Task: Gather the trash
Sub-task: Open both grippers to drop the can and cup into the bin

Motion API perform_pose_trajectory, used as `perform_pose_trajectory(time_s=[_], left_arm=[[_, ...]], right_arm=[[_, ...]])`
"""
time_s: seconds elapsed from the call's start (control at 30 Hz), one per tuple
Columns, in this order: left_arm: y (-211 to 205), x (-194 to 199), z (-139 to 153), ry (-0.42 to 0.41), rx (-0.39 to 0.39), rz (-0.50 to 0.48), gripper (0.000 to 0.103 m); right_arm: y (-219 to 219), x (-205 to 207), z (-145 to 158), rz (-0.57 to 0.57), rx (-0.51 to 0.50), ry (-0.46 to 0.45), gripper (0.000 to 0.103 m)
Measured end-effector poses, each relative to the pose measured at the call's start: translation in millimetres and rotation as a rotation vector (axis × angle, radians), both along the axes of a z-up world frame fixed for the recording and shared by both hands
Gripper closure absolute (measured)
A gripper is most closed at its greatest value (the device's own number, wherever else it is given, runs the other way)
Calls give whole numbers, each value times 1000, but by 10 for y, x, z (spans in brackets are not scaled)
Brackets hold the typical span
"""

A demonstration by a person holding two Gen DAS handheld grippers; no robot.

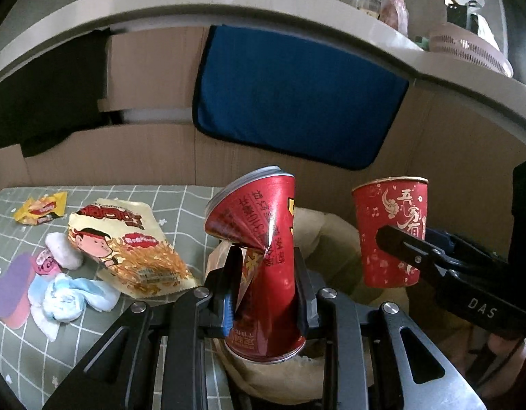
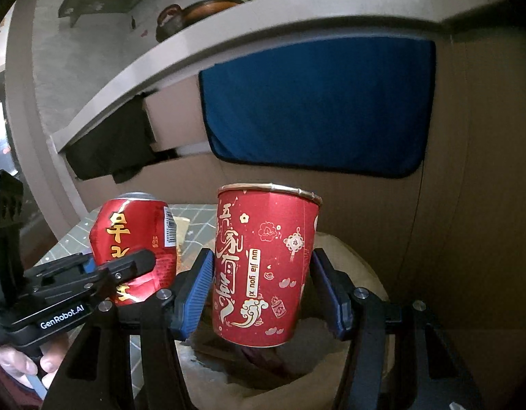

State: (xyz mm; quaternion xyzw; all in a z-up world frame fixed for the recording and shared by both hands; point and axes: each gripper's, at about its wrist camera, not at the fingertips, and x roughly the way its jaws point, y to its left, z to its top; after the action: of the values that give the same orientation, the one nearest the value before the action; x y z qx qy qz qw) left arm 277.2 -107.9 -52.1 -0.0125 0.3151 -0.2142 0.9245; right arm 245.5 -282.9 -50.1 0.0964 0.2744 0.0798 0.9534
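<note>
the left tool (image 1: 268,283) points forward and level, its two fingers clamped on the pinched waist of a crushed red can (image 1: 259,263), which it holds in the air, tilted, above the open mouth of a tan paper bag (image 1: 334,239). the right tool (image 2: 261,287) sits just beside it, blue-padded fingers (image 2: 194,290) pressed on both sides of an upright red paper cup (image 2: 263,266), also held above the bag. the can is badly dented, twisted in the middle, with gold lettering and a barcode. the cup is intact, printed with gold characters and clouds, its rim slightly bent.

the left wrist view alone shows the rest of the litter on the green checked worktop (image 1: 180,205): a yellow snack bag (image 1: 126,249) near the can, a small yellow wrapper (image 1: 40,210) towards the far left corner, crumpled white tissues (image 1: 68,300) and a purple-pink wrapper (image 1: 15,290) at the left edge. the right wrist view alone shows the person's fingertips (image 2: 40,369) under the left tool's handle. a blue cloth (image 1: 297,95) hangs on the cardboard behind.
</note>
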Motion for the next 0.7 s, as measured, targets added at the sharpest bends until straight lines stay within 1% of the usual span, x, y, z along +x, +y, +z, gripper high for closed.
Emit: perform_pose_trajectory(time_s=[0.13, 0.33, 0.5, 0.57, 0.6, 0.7], left_arm=[[-36, 59, -63, 32, 1, -11, 75], [-70, 132, -106, 59, -12, -42, 74], [-30, 194, -120, 100, -73, -69, 71], [10, 220, -123, 128, -118, -87, 65], [34, 232, -121, 138, -137, -90, 64], [99, 243, -100, 143, -152, -75, 61]], right_arm=[[-21, 77, -93, -7, 3, 24, 48], [-59, 127, -171, -18, 16, 45, 47], [-62, 154, -194, -26, 28, 56, 45], [-63, 163, -217, -36, 28, 69, 44], [-65, 160, -228, -42, 24, 75, 43], [-57, 176, -256, -43, 19, 92, 42]])
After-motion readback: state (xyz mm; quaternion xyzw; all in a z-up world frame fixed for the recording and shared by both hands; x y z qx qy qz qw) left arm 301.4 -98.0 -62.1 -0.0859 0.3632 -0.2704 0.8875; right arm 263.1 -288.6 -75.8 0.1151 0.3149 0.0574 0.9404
